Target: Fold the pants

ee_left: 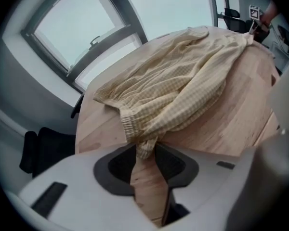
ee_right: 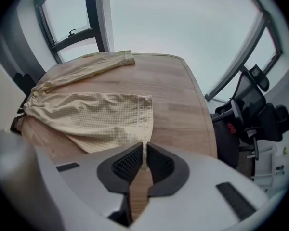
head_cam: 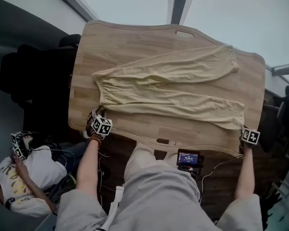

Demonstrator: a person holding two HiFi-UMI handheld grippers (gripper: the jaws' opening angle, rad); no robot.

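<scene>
Lying lengthwise across the counter (head_cam: pixel 135 42), the pants (head_cam: pixel 168 90) have their waistband (ee_left: pixel 127 124) at the left and leg ends at the right. The left claw (ee_left: pixel 145 153) stands slack at the near waistband corner, cloth loose between its jaws; the right claw (ee_right: pixel 144 162) is clenched on the near leg's hem (ee_right: pixel 143 129). Both flank the near edge, likely to lift it toward the far leg.

You stand at a wooden table (head_cam: pixel 89 71) in what looks like an office. Tall windows (ee_right: pixel 72 18) line the wall, and black chairs (head_cam: pixel 38 76) crowd the table's edge.
</scene>
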